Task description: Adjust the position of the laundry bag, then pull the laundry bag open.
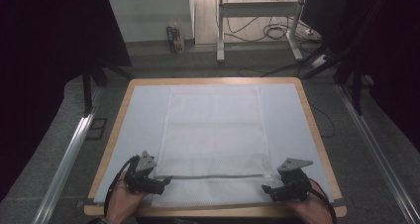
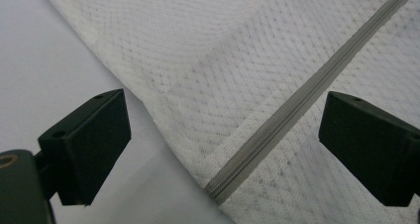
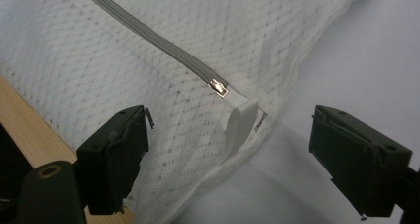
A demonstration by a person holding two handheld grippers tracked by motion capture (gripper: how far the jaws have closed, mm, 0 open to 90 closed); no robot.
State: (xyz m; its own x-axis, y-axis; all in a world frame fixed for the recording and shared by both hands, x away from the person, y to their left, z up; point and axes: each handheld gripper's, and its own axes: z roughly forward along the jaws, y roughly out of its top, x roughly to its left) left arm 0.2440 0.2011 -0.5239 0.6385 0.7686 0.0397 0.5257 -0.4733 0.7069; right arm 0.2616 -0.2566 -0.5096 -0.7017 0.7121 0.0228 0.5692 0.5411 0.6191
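A white mesh bag (image 1: 214, 135) lies flat on the table, with a grey zipper (image 1: 213, 176) running across its near end. My left gripper (image 1: 167, 180) rests at the zipper's left end, open, its jaws standing wide on either side of the mesh edge (image 2: 163, 115) and the zipper end (image 2: 223, 184). My right gripper (image 1: 265, 189) sits at the bag's right near corner, open too. Between its jaws lie the metal slider (image 3: 220, 88) and its white pull tab (image 3: 240, 125), touched by neither jaw.
A pale blue-grey mat (image 1: 143, 115) covers the wooden table (image 1: 111, 135), whose near edge (image 3: 29, 125) runs just behind my right gripper. Metal rails (image 1: 69, 154) flank the table. Beyond it stand a frame's legs (image 1: 220, 30) and loose cables (image 1: 272, 30).
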